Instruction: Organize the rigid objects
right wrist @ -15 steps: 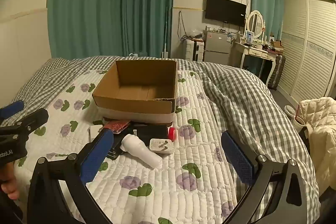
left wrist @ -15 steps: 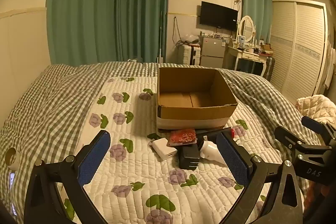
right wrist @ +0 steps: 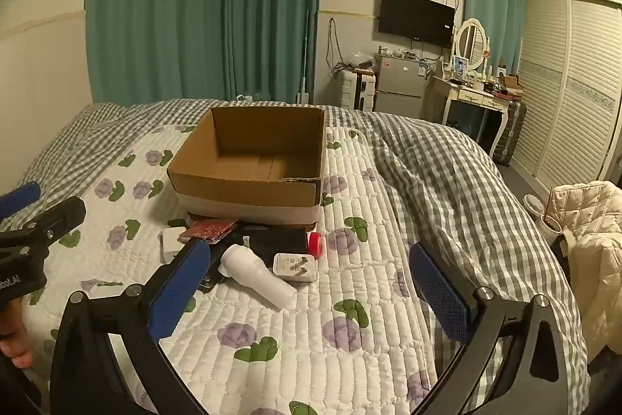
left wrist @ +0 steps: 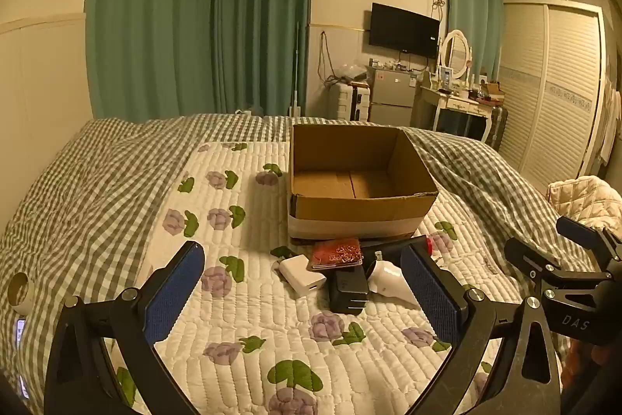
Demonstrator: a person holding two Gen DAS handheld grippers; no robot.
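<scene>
An open, empty cardboard box stands on the bed. In front of it lies a cluster: a red patterned card case, a white charger, a black adapter, a white cylinder, a white plug block, a black flat item and a small red cap. My left gripper is open and empty, just short of the cluster. My right gripper is open and empty, near the cylinder.
The bed has a white floral quilt over a grey checked cover. A cream jacket lies off the right bed edge. Green curtains, a fridge, a vanity desk and a wardrobe stand at the far wall.
Both views have shifted very slightly; the cluster and box have not moved, and both grippers remain open.
</scene>
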